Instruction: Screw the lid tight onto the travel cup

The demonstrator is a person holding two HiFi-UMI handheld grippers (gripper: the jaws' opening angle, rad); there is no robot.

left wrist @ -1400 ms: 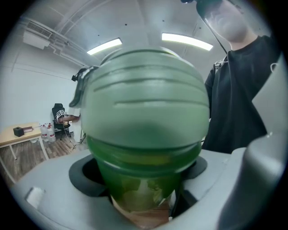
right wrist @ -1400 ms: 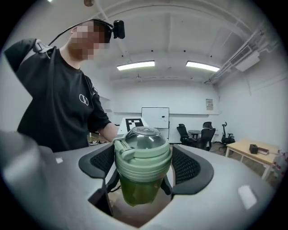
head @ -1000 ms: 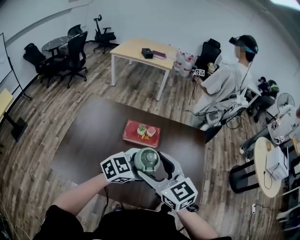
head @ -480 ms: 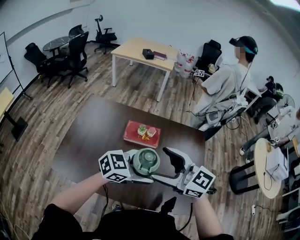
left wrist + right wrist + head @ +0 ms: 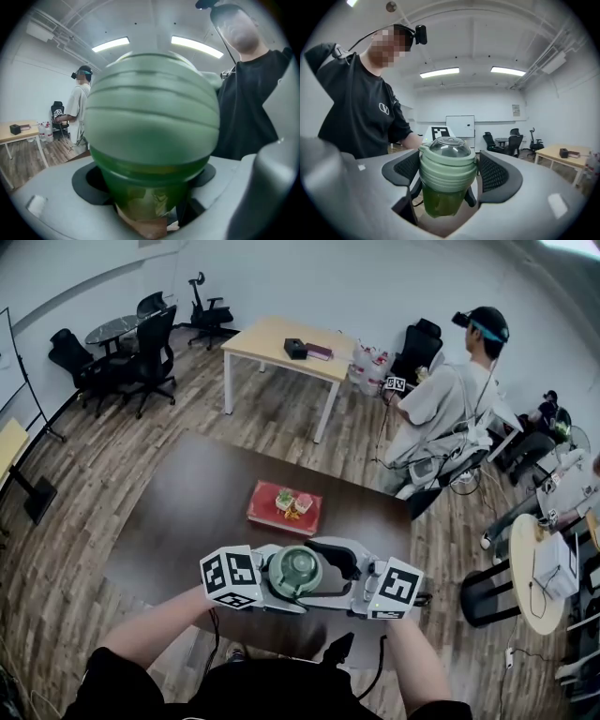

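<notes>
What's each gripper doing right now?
Left gripper: closed on the travel cup.
Right gripper: jaws around the lid; whether they press it cannot be told.

1. Head view looks steeply down from above onto the dark table, with the room beyond.
2. Left gripper view sits very close against the travel cup.
3. Right gripper view faces it from the opposite side, slightly farther off; all three share the cup.

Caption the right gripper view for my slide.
Right gripper with its jaws flanking the pale-green domed lid of a green travel cup, person in black behind.
</notes>
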